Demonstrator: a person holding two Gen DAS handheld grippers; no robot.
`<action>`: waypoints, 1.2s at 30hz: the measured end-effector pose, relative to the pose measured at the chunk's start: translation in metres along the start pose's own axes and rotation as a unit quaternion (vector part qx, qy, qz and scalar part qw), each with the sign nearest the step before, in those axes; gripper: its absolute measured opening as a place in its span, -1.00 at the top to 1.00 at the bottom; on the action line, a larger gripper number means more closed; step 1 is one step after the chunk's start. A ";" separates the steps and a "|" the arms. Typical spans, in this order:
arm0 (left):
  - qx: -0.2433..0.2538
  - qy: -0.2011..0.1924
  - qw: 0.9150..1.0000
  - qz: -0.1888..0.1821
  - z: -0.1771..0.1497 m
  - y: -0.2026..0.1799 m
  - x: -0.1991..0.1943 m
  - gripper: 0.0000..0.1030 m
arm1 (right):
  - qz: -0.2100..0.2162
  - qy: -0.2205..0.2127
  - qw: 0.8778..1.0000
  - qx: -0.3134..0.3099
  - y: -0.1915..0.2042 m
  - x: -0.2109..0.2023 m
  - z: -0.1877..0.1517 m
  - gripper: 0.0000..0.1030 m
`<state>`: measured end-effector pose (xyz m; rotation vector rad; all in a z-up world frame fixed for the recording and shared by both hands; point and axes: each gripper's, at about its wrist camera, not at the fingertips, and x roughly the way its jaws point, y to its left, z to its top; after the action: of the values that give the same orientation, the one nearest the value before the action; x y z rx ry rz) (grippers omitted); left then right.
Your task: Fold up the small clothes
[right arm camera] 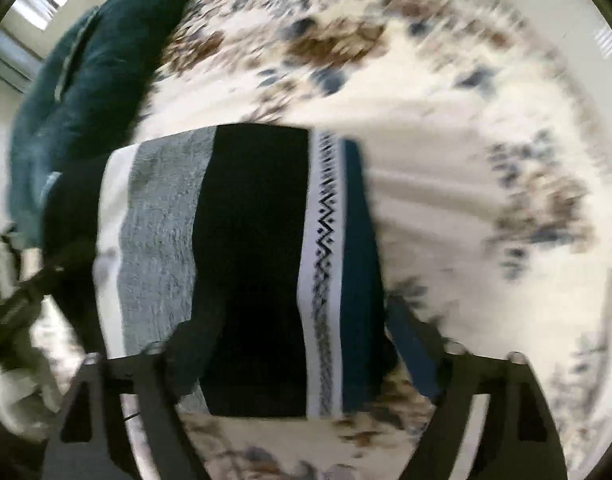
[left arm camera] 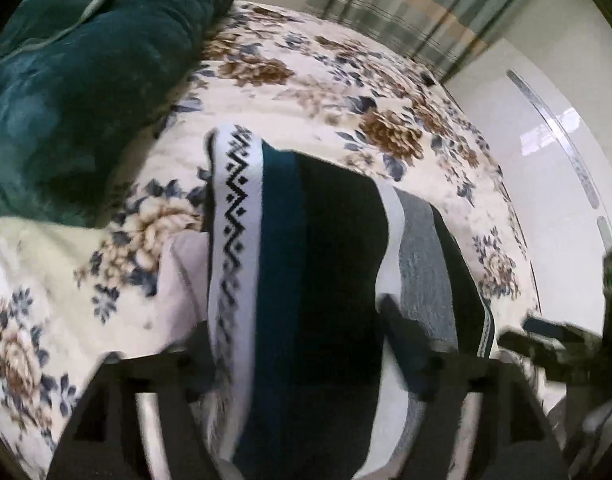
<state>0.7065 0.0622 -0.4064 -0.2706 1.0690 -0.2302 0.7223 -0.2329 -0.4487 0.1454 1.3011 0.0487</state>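
A folded striped knit garment (left arm camera: 337,264) in black, teal, grey and white with a zigzag band lies flat on the floral bedspread (left arm camera: 345,92). My left gripper (left arm camera: 302,340) hovers over its near part, open, one finger on each side of the black stripe and neither pad pressing. In the right wrist view the same garment (right arm camera: 250,248) lies below my right gripper (right arm camera: 300,332), which is open wide with its fingers spread over the cloth. That view is blurred. The right gripper's body (left arm camera: 565,344) shows at the left wrist view's right edge.
A dark green cushion (left arm camera: 86,80) lies at the far left of the bed (right arm camera: 90,92). A pale cloth (left arm camera: 182,264) peeks out beside the garment's left edge. The bed's edge and a white floor (left arm camera: 545,152) run along the right, with a curtain (left arm camera: 405,12) beyond.
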 end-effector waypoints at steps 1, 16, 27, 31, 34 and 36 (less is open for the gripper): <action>-0.002 -0.002 1.000 0.006 0.002 0.000 0.000 -0.93 | -0.008 0.001 1.000 -0.002 0.001 -0.004 -0.005 -1.00; 0.047 -0.065 0.986 0.149 -0.036 -0.085 -0.128 -0.99 | -0.109 -0.089 0.990 -0.001 0.029 -0.131 -0.069 -1.00; 0.059 -0.127 0.978 0.152 -0.100 -0.158 -0.294 -0.99 | -0.123 -0.199 0.972 -0.017 0.054 -0.328 -0.163 -1.00; 0.066 -0.142 0.976 0.150 -0.126 -0.176 -0.342 -0.99 | -0.116 -0.231 0.966 -0.022 0.062 -0.392 -0.203 -1.00; 0.065 -0.153 0.975 0.150 -0.146 -0.188 -0.376 -0.99 | -0.115 -0.253 0.960 -0.021 0.065 -0.433 -0.234 -1.00; 0.064 -0.161 0.974 0.147 -0.157 -0.193 -0.396 -0.99 | -0.113 -0.261 0.958 -0.021 0.065 -0.454 -0.253 -1.00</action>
<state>0.3737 -0.0126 -0.0865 -0.0275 0.7569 0.0130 0.3609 -0.2016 -0.0706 -0.0306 0.7803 -0.1499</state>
